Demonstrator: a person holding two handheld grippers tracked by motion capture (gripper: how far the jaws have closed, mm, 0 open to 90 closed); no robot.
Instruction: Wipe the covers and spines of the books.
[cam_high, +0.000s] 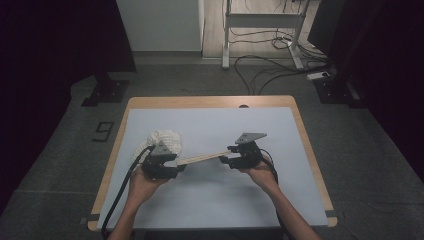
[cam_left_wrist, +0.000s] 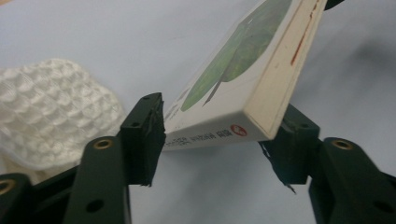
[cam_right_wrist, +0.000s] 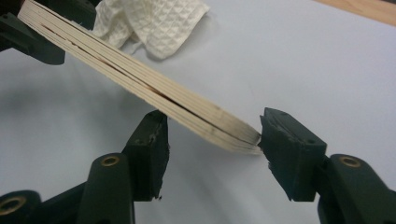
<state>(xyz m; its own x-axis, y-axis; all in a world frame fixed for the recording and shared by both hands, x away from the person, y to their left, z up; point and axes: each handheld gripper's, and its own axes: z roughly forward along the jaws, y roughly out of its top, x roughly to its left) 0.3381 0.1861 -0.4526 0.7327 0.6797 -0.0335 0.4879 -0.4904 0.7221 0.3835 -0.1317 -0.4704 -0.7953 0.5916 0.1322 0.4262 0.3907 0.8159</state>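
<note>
A thin book with a green cover and cream page edges hangs tilted above the table between my two grippers. My left gripper has one corner of it between its jaws, and both pads touch the book. My right gripper has the other end: the book's corner presses on one pad and its underside lies on the tip of the other. A crumpled white waffle cloth lies on the table just behind the left gripper.
A pale grey mat covers the wooden table. The cloth sits close to the left jaws. Beyond the table are a dark floor, cables and a white desk frame.
</note>
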